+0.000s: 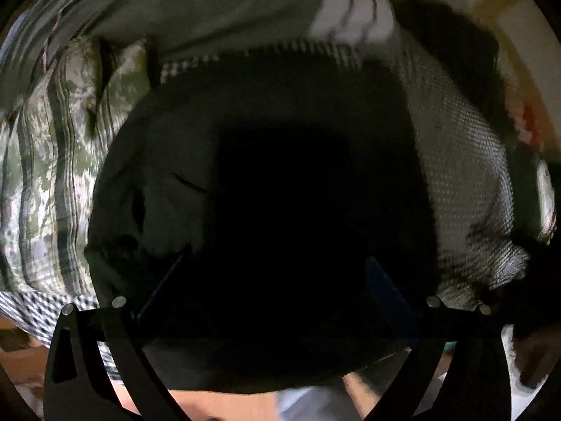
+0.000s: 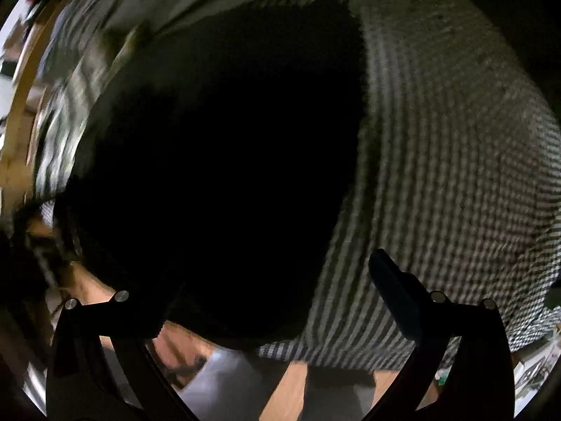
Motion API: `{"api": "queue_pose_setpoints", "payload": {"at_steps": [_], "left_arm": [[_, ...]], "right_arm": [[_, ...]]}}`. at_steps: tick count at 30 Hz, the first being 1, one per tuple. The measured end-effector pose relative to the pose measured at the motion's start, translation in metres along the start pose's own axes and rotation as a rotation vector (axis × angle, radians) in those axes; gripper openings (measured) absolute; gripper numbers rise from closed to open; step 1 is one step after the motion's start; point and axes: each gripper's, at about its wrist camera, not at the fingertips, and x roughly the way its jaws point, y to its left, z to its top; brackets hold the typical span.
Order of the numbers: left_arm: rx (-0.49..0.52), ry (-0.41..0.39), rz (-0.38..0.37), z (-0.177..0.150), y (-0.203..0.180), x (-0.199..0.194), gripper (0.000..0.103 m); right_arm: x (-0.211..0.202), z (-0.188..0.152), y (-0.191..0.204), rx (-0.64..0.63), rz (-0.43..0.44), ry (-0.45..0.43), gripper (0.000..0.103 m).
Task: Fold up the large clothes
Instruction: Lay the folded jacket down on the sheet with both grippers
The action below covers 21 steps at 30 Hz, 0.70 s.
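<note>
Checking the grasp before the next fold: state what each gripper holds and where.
Neither hold can be confirmed. Both grippers, left and right, stand open over the black garment, which hides any contact.

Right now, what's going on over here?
A person is working on a black garment spread over a checked bedcover, a handheld gripper in each hand. The left gripper and the right gripper both hang above the dark cloth with fingers apart, gripping nothing. A striped pillow lies beside the garment.
</note>
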Motion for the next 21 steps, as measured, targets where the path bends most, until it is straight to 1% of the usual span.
{"api": "queue_pose_setpoints", "payload": {"at_steps": [2, 4, 6, 7, 8, 9, 13, 18, 21], "left_arm": [[0.003, -0.014, 0.012, -0.011, 0.001, 0.011, 0.098], [-0.024, -0.02, -0.006, -0.014, 0.005, 0.015, 0.099], [-0.06, -0.014, -0.03, -0.014, 0.014, 0.022, 0.099], [-0.068, -0.013, -0.037, -0.009, 0.02, 0.025, 0.099], [-0.082, -0.013, -0.05, -0.01, 0.025, 0.029, 0.099], [-0.093, -0.011, -0.06, -0.01, 0.028, 0.031, 0.099], [-0.116, -0.002, -0.076, -0.011, 0.029, 0.039, 0.099], [-0.131, -0.013, -0.06, -0.011, 0.028, 0.039, 0.099], [-0.132, -0.036, -0.036, -0.011, 0.022, 0.036, 0.099]], "right_arm": [[0.008, 0.034, 0.001, -0.009, -0.004, -0.02, 0.1], [0.027, 0.059, 0.007, -0.018, 0.017, -0.016, 0.1], [0.048, 0.08, 0.019, -0.045, 0.016, 0.012, 0.1], [0.05, 0.084, 0.025, -0.055, 0.006, 0.022, 0.101], [0.054, 0.077, 0.036, -0.061, -0.005, 0.038, 0.101], [0.061, 0.079, 0.038, -0.063, -0.011, 0.049, 0.101], [0.083, 0.079, 0.044, -0.072, -0.034, 0.029, 0.101], [0.089, 0.084, 0.046, -0.066, -0.039, 0.016, 0.101], [0.08, 0.078, 0.037, -0.07, -0.03, -0.008, 0.101]]}}
